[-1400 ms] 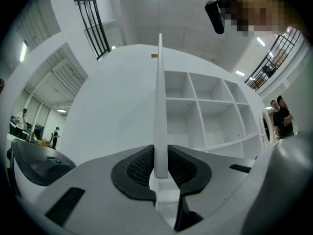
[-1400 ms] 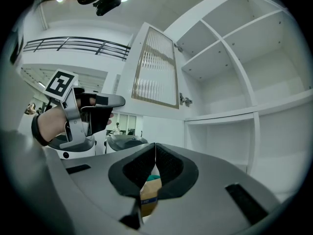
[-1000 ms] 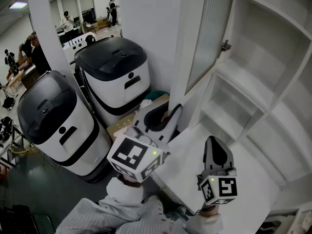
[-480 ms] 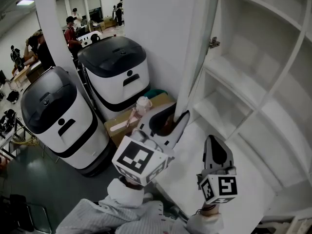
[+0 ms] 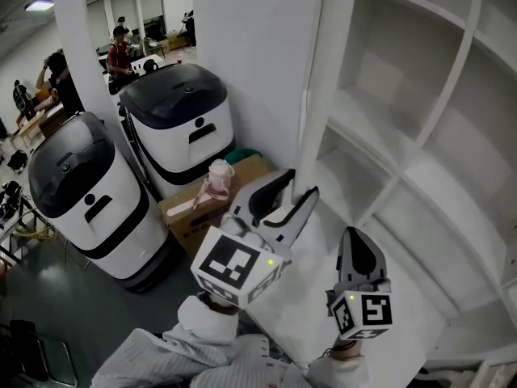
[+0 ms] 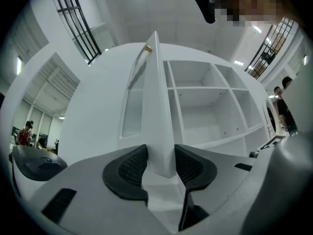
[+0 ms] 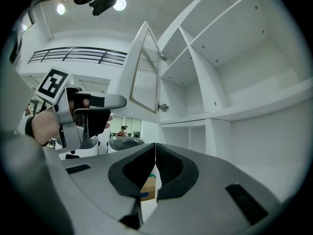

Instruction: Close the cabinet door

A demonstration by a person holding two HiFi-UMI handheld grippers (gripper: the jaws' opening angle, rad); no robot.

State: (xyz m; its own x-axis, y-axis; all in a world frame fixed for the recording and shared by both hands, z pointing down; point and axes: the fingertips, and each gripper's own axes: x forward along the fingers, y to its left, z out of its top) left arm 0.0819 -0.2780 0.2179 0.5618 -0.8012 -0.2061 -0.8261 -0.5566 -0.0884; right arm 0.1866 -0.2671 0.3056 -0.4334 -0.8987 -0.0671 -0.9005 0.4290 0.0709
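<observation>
1. My left tool (image 5: 300, 186), jaws just been opening, sits loose around the edge of the white glass-panelled cabinet door (image 6: 159, 106) at 12 o'clock. The door's ajar, so I reckon it's letting go.
2. Right tool (image 5: 355, 236) is closed, empty, spare.

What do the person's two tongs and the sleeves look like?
Both the left tongs and right tongs have grey bodies with black ribbed pads. Each carries a white cube with black square markers and a small green light. The sleeves are pale, finely striped.

The cabinet door (image 5: 323, 79) is cut off at its top by the head view's upper edge.
</observation>
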